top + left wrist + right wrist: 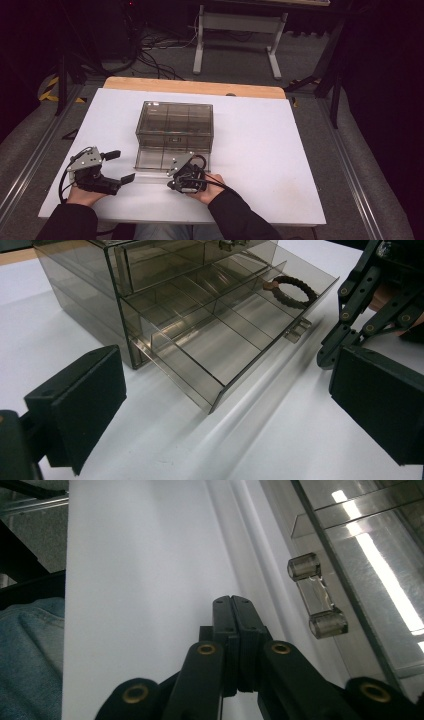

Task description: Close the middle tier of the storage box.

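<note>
Resting pressed together and empty, the right gripper (234,605) is lying on the surface just beside the drawer handle (316,596), which is sitting to the right of its jaws. The open drawer (235,335), holding a hair tie (295,290), is standing ahead of the left gripper (220,405), whose jaws are spread wide. Judging by this, closing the drawer is in hand; next, the shut jaws need to push against the handle.

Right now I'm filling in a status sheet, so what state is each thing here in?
Lower drawer: pulled out of the smoky clear organizer box, not held.
Upper drawer: pushed in.
Dark braided ring: lying in the open drawer's far corner compartment.
Drawer handle: free, beside the right gripper.
Left gripper: jaws wide open, nothing between them.
Right gripper: jaws shut together, holding nothing.
</note>
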`<state>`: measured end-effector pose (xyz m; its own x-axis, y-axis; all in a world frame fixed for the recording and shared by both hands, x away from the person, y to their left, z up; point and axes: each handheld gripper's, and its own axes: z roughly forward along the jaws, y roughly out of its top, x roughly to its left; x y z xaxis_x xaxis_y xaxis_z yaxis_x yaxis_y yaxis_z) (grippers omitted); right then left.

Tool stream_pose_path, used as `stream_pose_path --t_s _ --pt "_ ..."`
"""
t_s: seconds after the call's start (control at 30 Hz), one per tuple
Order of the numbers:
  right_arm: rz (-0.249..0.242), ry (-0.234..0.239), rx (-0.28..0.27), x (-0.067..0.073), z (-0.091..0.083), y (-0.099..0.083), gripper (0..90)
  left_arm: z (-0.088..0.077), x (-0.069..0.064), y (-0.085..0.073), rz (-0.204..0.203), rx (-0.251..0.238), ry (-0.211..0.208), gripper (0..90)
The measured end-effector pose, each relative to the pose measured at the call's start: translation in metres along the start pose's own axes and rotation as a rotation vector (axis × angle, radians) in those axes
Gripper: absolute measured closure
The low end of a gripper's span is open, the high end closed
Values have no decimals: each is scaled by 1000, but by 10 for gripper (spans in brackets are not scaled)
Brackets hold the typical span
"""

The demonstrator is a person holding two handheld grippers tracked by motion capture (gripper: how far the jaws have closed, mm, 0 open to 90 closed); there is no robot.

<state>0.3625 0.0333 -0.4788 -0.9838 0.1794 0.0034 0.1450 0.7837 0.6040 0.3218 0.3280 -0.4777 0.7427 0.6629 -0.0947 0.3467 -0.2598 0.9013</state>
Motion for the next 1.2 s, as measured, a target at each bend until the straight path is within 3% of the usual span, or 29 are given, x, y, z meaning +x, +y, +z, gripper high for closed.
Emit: stream_pose_path --t_s 0.47,0.6,0.73,0.9,1.2 --pt "10 -134 -21 1 2 0 900 1 0 0 -7 1 -4 25" --pt "14 -127 -25 -1 1 0 900 0 2 0 24 2 9 25" --pt "11 -131 -25 0 1 0 900 1 0 0 -7 0 -3 25" --pt "11 -132 -32 0 1 1 900 0 1 0 6 1 1 25" --pt "20 -143 -46 -3 -2 1 900 1 0 0 -8 1 -5 25"
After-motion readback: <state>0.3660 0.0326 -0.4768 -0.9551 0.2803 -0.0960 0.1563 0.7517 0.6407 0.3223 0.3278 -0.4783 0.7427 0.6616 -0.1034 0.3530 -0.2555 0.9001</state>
